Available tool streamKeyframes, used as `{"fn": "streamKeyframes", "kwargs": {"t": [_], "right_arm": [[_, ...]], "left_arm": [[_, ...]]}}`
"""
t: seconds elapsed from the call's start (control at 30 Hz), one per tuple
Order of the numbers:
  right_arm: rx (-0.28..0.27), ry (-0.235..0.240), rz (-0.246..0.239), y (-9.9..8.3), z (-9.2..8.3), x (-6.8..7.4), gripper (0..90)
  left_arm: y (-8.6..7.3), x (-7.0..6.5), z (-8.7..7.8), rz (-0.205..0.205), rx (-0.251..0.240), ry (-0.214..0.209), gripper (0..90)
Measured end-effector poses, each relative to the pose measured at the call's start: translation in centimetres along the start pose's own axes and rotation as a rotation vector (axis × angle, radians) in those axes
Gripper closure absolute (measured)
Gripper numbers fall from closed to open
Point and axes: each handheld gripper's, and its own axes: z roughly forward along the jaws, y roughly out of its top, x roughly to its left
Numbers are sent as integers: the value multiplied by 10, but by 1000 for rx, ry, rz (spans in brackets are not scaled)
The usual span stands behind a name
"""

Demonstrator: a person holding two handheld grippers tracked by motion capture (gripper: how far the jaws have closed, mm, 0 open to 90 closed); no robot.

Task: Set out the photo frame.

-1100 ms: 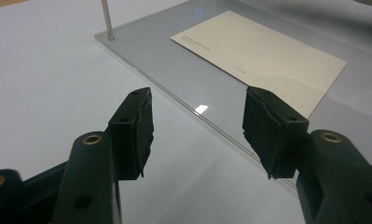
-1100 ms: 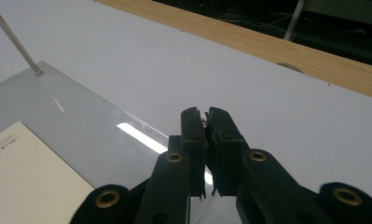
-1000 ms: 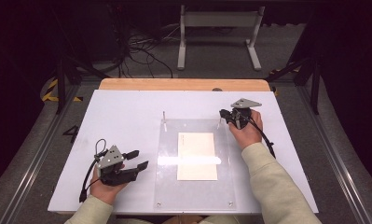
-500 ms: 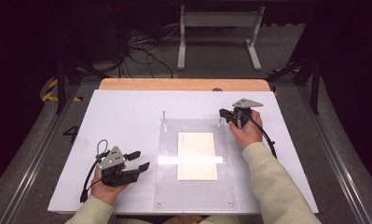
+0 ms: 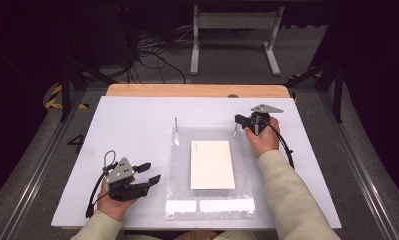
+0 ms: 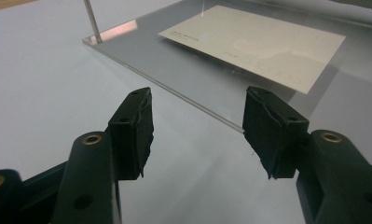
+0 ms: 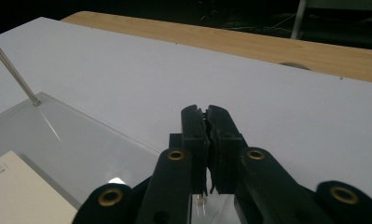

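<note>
A clear acrylic plate [image 5: 179,170] [image 6: 183,70] [image 7: 58,135] lies in the middle of the white board. A cream card [image 5: 212,164] [image 6: 258,44] [image 7: 16,186] rests on it. A thin metal pin [image 5: 175,125] [image 6: 93,21] [image 7: 16,77] stands at its far left corner. At the far right corner my right gripper [image 5: 238,120] [image 7: 207,114] is shut on a second pin [image 5: 235,129] [image 7: 200,204], whose lower end shows under the jaws. My left gripper [image 5: 154,171] [image 6: 200,126] rests open beside the plate's left edge, nothing between its fingers.
The white board [image 5: 127,130] lies on a wooden table whose far edge [image 5: 197,90] shows behind it. Two white labels [image 5: 209,205] sit at the plate's near edge. Cables and a metal stand are on the dark floor beyond.
</note>
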Motion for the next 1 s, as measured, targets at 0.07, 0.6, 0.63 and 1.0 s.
{"fn": "streamKeyframes", "kwargs": {"t": [0.07,0.6,0.63,1.0], "right_arm": [[5,4,15,2,2,-2,861],[-7,46,106,3,12,-14,859],[-9,51,110,3,13,-15,859],[-17,69,163,2,19,-20,857]], "left_arm": [[0,0,0,1,0,3,434],[-4,-1,-5,26,-15,14,397],[-3,-3,-4,35,-27,16,385],[13,-37,6,280,-131,8,291]]}}
